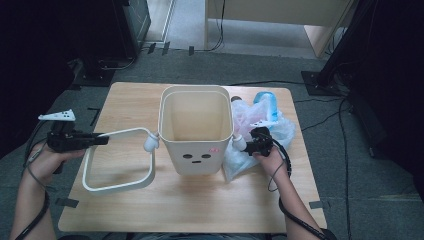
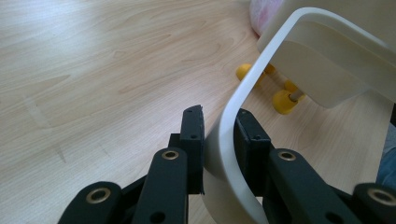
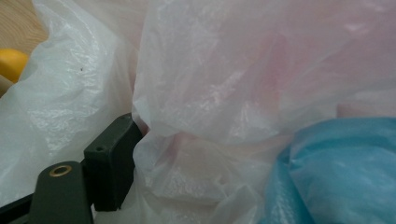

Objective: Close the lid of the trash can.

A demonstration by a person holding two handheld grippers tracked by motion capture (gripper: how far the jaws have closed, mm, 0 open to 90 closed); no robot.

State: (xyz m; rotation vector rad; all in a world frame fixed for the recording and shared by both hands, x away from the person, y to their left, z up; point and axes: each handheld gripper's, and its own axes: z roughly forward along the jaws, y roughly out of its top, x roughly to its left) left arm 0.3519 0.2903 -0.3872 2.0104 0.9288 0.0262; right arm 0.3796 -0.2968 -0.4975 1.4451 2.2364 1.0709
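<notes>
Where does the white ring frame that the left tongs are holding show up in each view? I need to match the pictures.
High view: the white ring frame lies left of the bin, its top bar in the left tongs.
Left gripper view: its band rises between the jaws, curving up and right.
Right gripper view: not in it; plastic bags there.
Shared landmark: the wooden table.

Light wood table (image 1: 200, 210) on grey carpet (image 1: 260, 65); pale wooden furniture (image 1: 280, 12) behind.

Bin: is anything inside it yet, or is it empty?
Empty as far as the high view shows: the bin stands upright and open, its inner walls bare. The bags lie beside it on the table.
</notes>
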